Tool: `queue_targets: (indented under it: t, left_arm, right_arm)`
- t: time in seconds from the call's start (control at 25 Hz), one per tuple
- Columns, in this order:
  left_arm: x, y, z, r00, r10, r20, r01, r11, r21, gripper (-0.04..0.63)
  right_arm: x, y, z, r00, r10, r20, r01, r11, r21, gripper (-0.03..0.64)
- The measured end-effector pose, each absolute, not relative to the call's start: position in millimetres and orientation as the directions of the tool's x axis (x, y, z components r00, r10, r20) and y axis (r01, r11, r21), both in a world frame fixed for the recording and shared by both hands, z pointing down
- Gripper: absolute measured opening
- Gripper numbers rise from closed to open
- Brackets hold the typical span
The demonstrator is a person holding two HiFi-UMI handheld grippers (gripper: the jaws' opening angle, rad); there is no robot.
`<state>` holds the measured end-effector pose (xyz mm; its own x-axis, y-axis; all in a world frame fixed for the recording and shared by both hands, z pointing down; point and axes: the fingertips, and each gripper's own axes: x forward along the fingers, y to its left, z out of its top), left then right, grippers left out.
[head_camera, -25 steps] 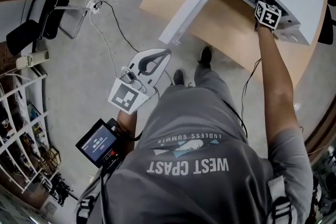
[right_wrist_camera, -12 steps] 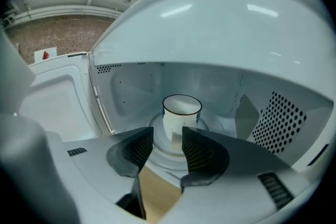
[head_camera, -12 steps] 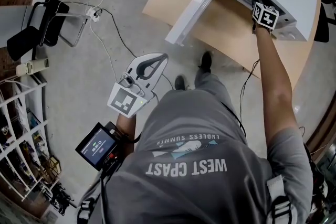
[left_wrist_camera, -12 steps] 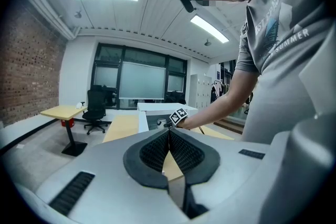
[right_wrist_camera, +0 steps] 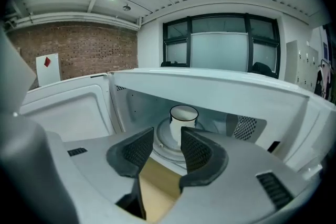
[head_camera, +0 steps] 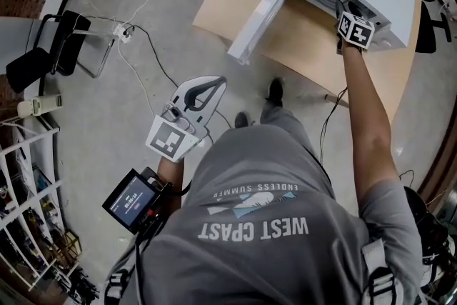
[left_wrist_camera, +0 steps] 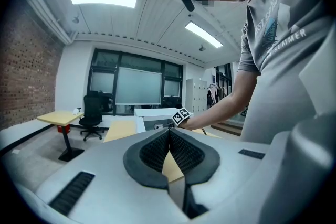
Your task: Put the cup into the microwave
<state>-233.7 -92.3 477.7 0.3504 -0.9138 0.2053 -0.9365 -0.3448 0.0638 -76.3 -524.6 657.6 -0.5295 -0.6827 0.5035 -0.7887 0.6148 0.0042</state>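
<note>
Nearest in, the left gripper [left_wrist_camera: 169,134] is carried low at the person's side, at 9 o'clock in the head view. Its jaws are pressed together with nothing between them, and no part in the play is being taken by it.

Further out, at 1 o'clock in the head view, the right gripper [right_wrist_camera: 167,129] is held at the mouth of the microwave [right_wrist_camera: 210,86], which is set on a wooden table [head_camera: 300,32]. The door [right_wrist_camera: 68,107] is swung wide, out at 9 o'clock in the right gripper view. The jaws are spread wide and nothing is pinched; both pads are clear of everything.

And there it is: just beyond the tips, at 12 o'clock, the cup [right_wrist_camera: 183,119] is seen standing upright on the turntable [right_wrist_camera: 163,137], well inside the cavity and apart from both jaws.

So the placing itself is judged done, and the step in hand is taken to be the let-go and the clearing of the oven. A straight pull-back toward 6 o'clock is called for next, with the jaws kept spread so that the cup is not clipped or dragged off the turntable. Care is also wanted at the cavity's lower lip and at the open door on the way out. After that, a shut door may be wanted, though it is not asked for by the task.
</note>
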Motion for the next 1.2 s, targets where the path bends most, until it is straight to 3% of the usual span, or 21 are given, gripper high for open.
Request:
queue_targets:
  t: [0.32, 0.48, 0.68, 0.96, 1.2]
  left_arm:
    - [-224.7, -81.0, 472.7, 0.392, -0.906, 0.160, -0.919, -0.391, 0.038, 0.020]
    - [-220.1, -71.7, 465.4, 0.425, -0.894, 0.142, -0.904, -0.426, 0.022, 0.020]
    - [-204.4, -75.0, 469.3, 0.466, -0.876, 0.123, -0.883, -0.469, 0.000, 0.020]
    - [-191.9, -40.6, 442.6, 0.531, -0.844, 0.076, -0.845, -0.534, -0.022, 0.020]
    - [-177.9, -24.2, 436.7, 0.560, -0.827, 0.056, -0.827, -0.562, -0.023, 0.020]
  right_arm:
    - [-55.3, -488.1, 629.7, -0.582, -0.686, 0.436, -0.777, 0.627, -0.050, 0.152]
    - [-43.5, -462.5, 592.2, -0.608, -0.703, 0.370, -0.771, 0.634, -0.062, 0.063]
    - [-14.4, -441.8, 551.4, -0.611, -0.743, 0.274, -0.779, 0.625, -0.041, 0.023]
    - [12.5, -357.1, 448.3, -0.646, -0.747, 0.157, -0.759, 0.651, -0.026, 0.018]
    - [26.9, -282.4, 420.9, -0.704, -0.695, 0.149, -0.703, 0.711, -0.003, 0.018]
